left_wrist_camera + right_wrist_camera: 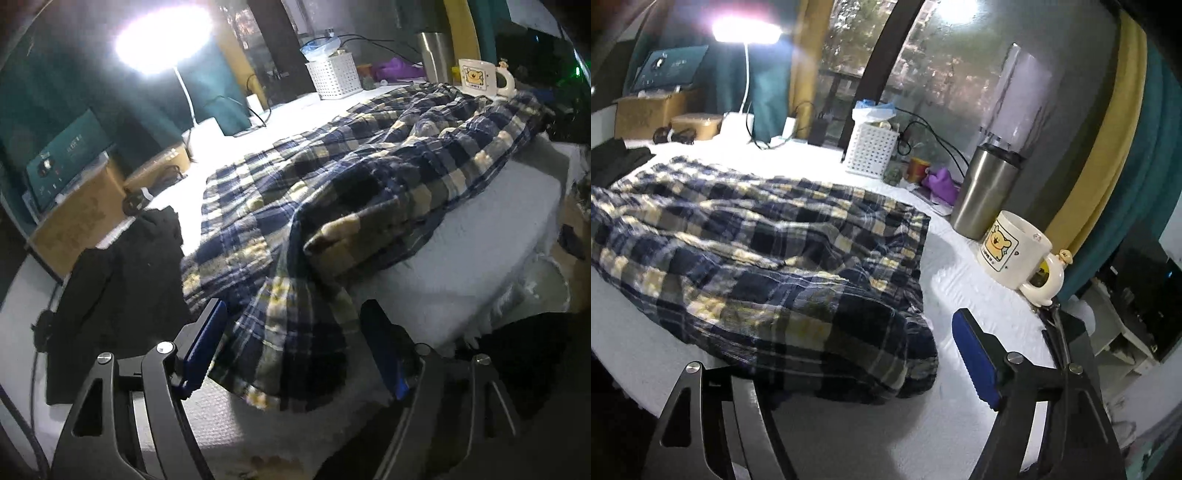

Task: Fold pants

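My navy, cream and yellow plaid flannel pants (332, 192) lie stretched along the white-covered counter (461, 266), running from its near edge toward the far side where the cream bear-print mug (484, 75) stands. They look doubled over lengthwise already, one leg laid roughly on the other, but the cloth is rumpled, with ridges and a thick rolled lump near the middle.

My left fingers (291, 350) stand apart, gripping nothing. The end of the pants droops over the counter's near edge and lies loose between the blue pads without either pad pressing on it. My right fingers (849, 354) are also spread. Only the right-hand pad shows clearly, over bare counter. The other is hidden behind the bunched end of the pants at the near edge, and that cloth does not look pinched.

So I judge the first lengthwise fold roughly done and both ends let go. Still left: smooth the wrinkles, square the edges, then bring one end across to the other, perhaps twice.

A black garment (122, 280) lies at the counter's left side, just beside the pants, clear of them.
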The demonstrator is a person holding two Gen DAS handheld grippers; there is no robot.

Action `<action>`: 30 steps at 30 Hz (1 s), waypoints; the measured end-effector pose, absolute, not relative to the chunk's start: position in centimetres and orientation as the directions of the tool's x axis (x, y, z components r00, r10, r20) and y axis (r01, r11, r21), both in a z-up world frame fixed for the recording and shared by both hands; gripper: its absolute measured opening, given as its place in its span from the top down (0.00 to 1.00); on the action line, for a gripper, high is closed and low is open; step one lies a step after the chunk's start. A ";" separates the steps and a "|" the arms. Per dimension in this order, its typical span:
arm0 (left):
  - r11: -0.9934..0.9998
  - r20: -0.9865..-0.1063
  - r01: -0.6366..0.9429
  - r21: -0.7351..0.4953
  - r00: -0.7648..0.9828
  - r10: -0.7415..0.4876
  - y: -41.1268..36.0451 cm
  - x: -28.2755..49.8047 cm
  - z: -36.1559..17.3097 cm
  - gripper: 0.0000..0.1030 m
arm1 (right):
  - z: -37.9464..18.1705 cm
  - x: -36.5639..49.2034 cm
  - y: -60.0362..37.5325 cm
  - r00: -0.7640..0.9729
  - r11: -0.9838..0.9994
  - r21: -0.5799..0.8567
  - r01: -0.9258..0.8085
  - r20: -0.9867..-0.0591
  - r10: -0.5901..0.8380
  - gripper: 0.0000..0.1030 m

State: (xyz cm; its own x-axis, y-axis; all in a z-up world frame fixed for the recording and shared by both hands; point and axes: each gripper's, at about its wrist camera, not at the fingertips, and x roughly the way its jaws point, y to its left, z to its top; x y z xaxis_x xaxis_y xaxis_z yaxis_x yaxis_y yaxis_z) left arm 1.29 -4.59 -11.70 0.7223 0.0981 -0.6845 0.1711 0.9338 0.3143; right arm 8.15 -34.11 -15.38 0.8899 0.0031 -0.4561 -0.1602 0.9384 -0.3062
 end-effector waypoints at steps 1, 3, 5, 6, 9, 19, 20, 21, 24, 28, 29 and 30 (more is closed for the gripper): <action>0.929 -0.674 0.171 0.328 0.731 0.103 -4.7 1.2 -11.7 0.29 | -15.1 8.0 -34.0 0.895 0.940 -0.301 -0.161 -0.447 0.010 0.25; 0.931 -0.672 0.167 0.323 0.734 0.102 -4.4 1.2 -11.7 0.54 | -14.6 7.6 -33.9 0.902 0.941 -0.291 -0.172 -0.430 0.032 0.35; 0.942 -0.692 0.164 0.294 0.716 0.091 -3.7 1.4 -11.7 0.81 | -14.4 7.5 -33.7 0.896 0.937 -0.284 -0.202 -0.439 0.060 0.65; 0.945 -0.694 0.160 0.284 0.715 0.088 -3.3 1.4 -11.5 0.88 | -14.4 7.8 -33.6 0.891 0.936 -0.288 -0.201 -0.451 0.053 0.77; 0.951 -0.685 0.162 0.262 0.726 0.065 -2.6 0.6 -10.4 0.90 | -14.5 8.1 -33.8 0.879 0.943 -0.263 -0.205 -0.473 0.059 0.86; 0.957 -0.577 0.166 0.236 0.817 0.000 -2.5 -2.1 -3.9 0.90 | -10.4 5.9 -35.4 0.906 0.971 -0.179 -0.157 -0.417 0.070 0.86; 0.960 -0.564 0.166 0.226 0.826 -0.010 -2.4 -2.4 -3.2 0.90 | -10.0 5.6 -35.6 0.910 0.973 -0.175 -0.152 -0.409 0.068 0.86; 0.963 -0.549 0.168 0.211 0.836 -0.026 -2.3 -2.6 -2.3 0.90 | -9.6 5.2 -35.8 0.915 0.974 -0.174 -0.144 -0.399 0.064 0.86; 0.967 -0.510 0.187 0.173 0.857 -0.074 -2.3 -3.3 0.0 0.91 | -8.2 4.2 -36.7 0.929 0.980 -0.160 -0.120 -0.365 0.054 0.86; 0.966 -0.475 0.223 0.131 0.870 -0.136 -2.5 -3.9 2.2 0.93 | -6.7 3.0 -37.5 0.944 0.985 -0.147 -0.095 -0.328 0.042 0.87; 0.965 -0.464 0.235 0.118 0.872 -0.156 -2.6 -4.1 2.9 0.94 | -6.4 2.7 -37.8 0.947 0.985 -0.146 -0.089 -0.319 0.038 0.87; 0.963 -0.457 0.244 0.110 0.873 -0.169 -2.6 -4.4 3.3 0.94 | -6.1 2.3 -38.0 0.950 0.986 -0.142 -0.083 -0.309 0.036 0.87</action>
State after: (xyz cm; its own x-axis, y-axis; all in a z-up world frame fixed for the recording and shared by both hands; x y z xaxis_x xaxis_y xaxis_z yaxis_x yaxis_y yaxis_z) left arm -4.37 -2.61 3.34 0.8732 -0.1694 -0.4569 0.2444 0.9634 0.1099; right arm 2.34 -37.99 -6.07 0.9504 0.0357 -0.3089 -0.0833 0.9863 -0.1421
